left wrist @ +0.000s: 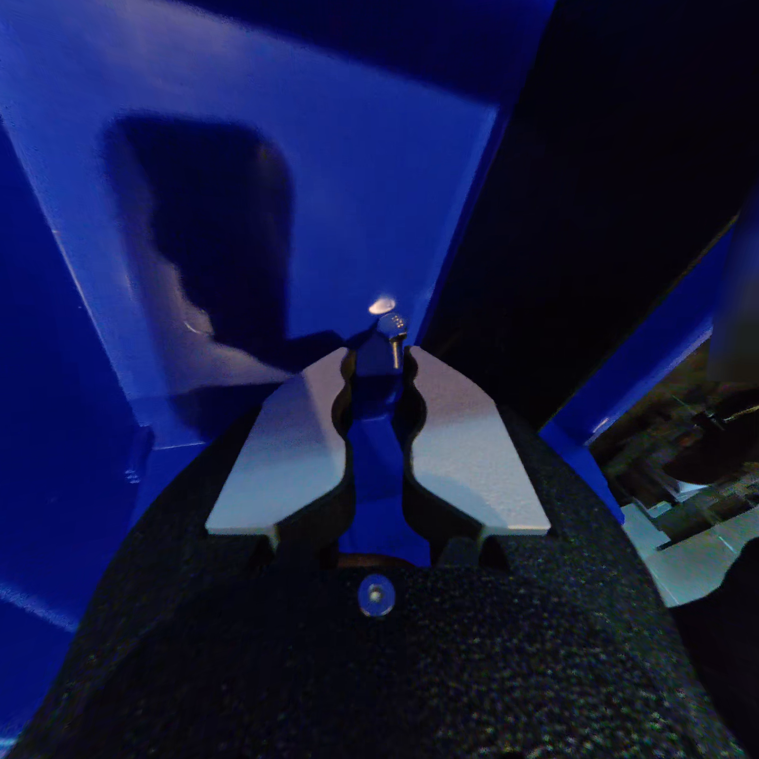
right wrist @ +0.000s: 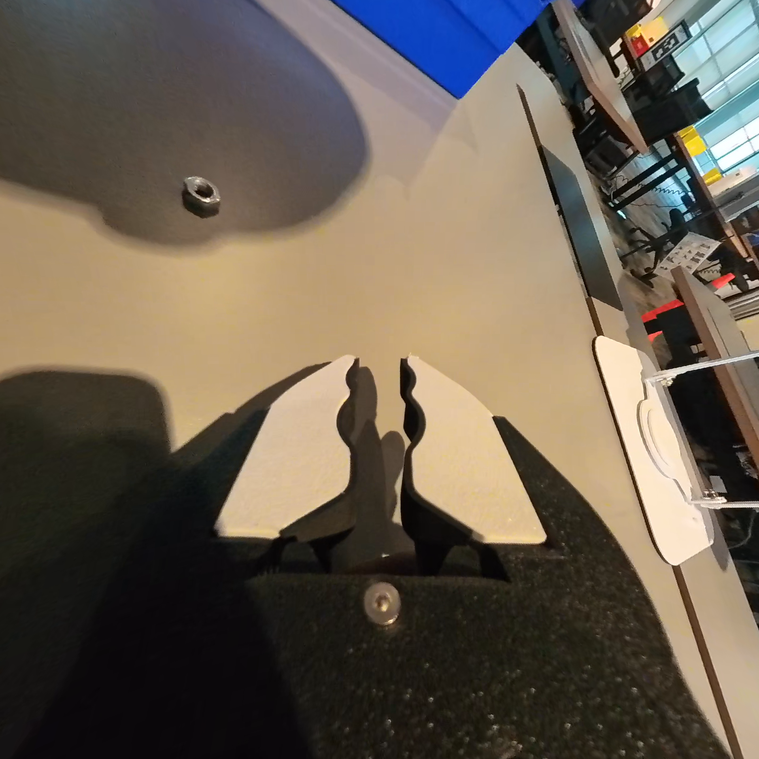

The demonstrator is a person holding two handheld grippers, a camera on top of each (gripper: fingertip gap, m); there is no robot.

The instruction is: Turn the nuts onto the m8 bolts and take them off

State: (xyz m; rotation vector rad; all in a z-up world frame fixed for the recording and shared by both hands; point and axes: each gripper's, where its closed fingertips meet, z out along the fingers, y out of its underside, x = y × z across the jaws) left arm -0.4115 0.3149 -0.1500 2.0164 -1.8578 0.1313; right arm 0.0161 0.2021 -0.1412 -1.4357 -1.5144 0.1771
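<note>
In the left wrist view my left gripper [left wrist: 377,349] reaches into a blue bin [left wrist: 287,164]. Its jaws stand a small gap apart and hold nothing. A small silver bolt [left wrist: 394,341] lies in the bin's corner just past the right fingertip, head away from me, shank toward the tip. In the right wrist view my right gripper [right wrist: 380,361] hovers over a beige table [right wrist: 287,295], jaws slightly apart and empty. A grey hex nut [right wrist: 201,197] lies flat on the table, far ahead and to the left, inside a dark shadow.
The blue bin's walls close in on the left gripper on both sides. In the right wrist view the bin's edge [right wrist: 431,41] shows at the top, a white plate with a clear bracket [right wrist: 657,443] sits at the table's right edge, and shelves and desks stand beyond. To reach the grey hex nut [right wrist: 201,197] in a straight line is about 9 centimetres for my right fingers, about 40 centimetres for my left.
</note>
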